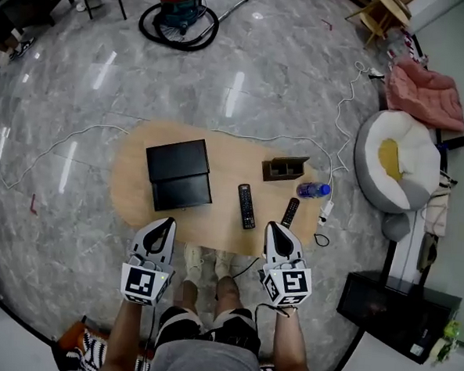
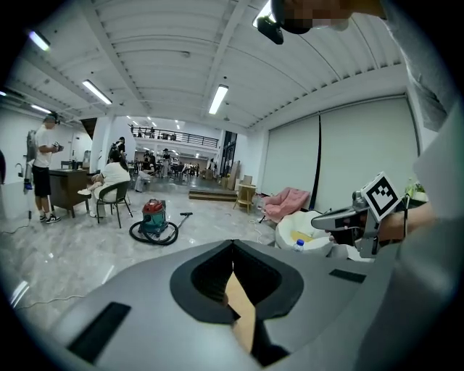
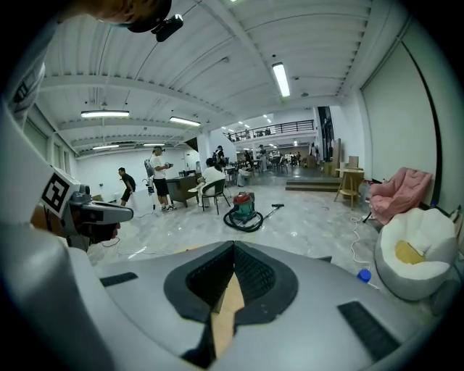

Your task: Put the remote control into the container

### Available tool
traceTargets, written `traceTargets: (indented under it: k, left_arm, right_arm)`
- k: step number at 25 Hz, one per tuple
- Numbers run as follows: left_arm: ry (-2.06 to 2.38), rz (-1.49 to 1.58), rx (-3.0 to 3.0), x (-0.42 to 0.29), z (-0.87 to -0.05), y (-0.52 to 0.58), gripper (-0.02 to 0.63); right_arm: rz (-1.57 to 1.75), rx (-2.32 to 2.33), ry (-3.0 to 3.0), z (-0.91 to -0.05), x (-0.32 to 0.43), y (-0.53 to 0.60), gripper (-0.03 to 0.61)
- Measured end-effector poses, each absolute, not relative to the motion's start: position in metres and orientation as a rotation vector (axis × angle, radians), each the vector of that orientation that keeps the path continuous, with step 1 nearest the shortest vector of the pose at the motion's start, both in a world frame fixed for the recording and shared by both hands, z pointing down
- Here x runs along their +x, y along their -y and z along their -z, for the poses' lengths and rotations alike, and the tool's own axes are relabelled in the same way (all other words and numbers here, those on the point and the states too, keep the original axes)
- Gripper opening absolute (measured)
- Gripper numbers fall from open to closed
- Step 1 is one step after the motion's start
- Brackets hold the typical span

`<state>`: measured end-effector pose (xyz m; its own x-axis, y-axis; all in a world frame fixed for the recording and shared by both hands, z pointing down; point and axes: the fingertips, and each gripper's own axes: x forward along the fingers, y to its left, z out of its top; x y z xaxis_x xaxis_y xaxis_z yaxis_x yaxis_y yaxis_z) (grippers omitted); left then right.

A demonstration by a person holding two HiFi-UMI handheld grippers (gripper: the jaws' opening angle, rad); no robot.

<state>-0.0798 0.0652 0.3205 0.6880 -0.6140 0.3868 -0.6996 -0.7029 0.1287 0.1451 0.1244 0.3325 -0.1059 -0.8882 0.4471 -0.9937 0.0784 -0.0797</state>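
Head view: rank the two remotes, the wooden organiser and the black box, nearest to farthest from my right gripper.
1. Shorter remote, just ahead of the right gripper.
2. Longer remote, ahead and to the left.
3. Wooden organiser, farther ahead.
4. Black box, far left.

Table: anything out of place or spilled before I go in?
Nothing spilled or damaged. One oddity: two remotes lie there, a longer remote mid-table and a shorter remote slanted nearer the right claw.

You wear a grey top, black-and-white shorts and pale shoes, bottom centre; your grey left gripper and right gripper carry black-and-white marker cubes
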Motion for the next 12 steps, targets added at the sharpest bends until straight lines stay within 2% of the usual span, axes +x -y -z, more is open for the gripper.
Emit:
traceTargets:
  k: [12]
  left_arm:
    - [1.104, -0.527, 2.512, -0.059, -0.431, -0.073, 0.008]
  right_arm:
    - [-0.634, 1.695, 2.091, -0.467, 0.170, -0.102, 0.009]
